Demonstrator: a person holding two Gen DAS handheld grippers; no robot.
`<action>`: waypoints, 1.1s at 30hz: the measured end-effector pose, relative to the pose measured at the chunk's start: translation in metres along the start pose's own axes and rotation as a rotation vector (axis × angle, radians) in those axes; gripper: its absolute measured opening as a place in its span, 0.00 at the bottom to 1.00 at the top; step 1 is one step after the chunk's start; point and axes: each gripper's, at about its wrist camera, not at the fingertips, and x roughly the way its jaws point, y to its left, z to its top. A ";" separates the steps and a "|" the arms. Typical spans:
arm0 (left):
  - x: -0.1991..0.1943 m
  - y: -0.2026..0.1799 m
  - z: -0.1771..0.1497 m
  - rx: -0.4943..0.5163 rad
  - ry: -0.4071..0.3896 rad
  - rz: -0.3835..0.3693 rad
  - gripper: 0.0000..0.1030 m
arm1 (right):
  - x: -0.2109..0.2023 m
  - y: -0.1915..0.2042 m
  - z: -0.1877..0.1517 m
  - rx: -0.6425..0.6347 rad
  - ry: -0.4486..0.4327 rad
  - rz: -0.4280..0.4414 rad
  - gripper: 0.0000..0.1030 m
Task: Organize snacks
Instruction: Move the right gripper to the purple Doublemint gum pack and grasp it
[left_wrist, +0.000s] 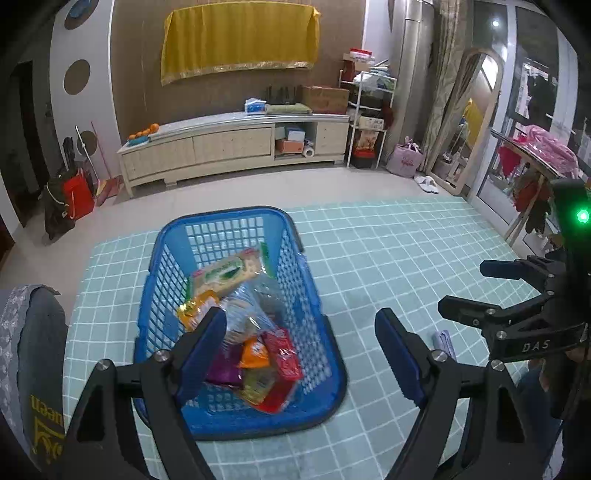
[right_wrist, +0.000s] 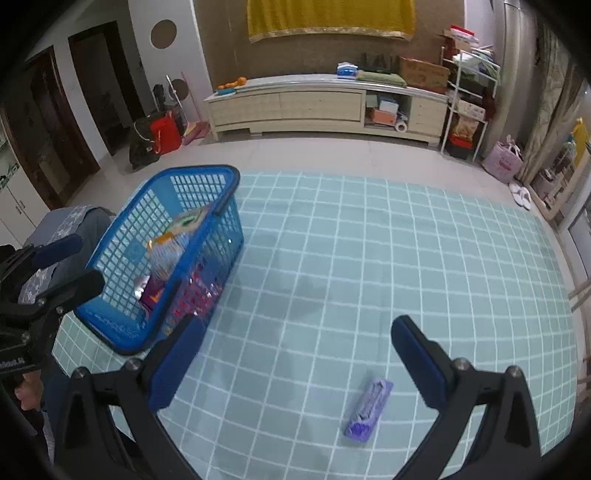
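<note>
A blue plastic basket (left_wrist: 221, 216) stands on the teal checked tablecloth (left_wrist: 369, 258) and holds several snack packets: a green-and-cream cracker pack (left_wrist: 225, 271), a clear bag (left_wrist: 247, 314) and a red packet (left_wrist: 284, 354). My left gripper (left_wrist: 301, 347) hovers open over the basket's near end with nothing between its pads. In the right wrist view the basket (right_wrist: 199, 170) is at the left. A lone purple snack packet (right_wrist: 369, 410) lies on the cloth, below my open, empty right gripper (right_wrist: 299, 350). The left gripper (right_wrist: 70, 264) shows at that view's left edge.
A grey patterned chair back (left_wrist: 33, 350) stands just left of the basket. The right gripper (left_wrist: 476, 288) hangs at the table's right side. Beyond the table are a tiled floor, a long low cabinet (left_wrist: 229, 144), shelves and a leaning mirror (left_wrist: 469, 122).
</note>
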 end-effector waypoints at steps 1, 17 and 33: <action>0.000 -0.003 -0.003 0.003 -0.002 0.003 0.79 | 0.000 -0.002 -0.004 0.003 0.003 -0.008 1.00; -0.018 -0.049 -0.082 -0.055 -0.055 0.075 0.80 | 0.015 -0.032 -0.086 0.026 0.050 0.000 1.00; 0.031 -0.080 -0.114 -0.082 0.050 0.172 1.00 | 0.074 -0.056 -0.116 0.014 0.137 0.019 0.81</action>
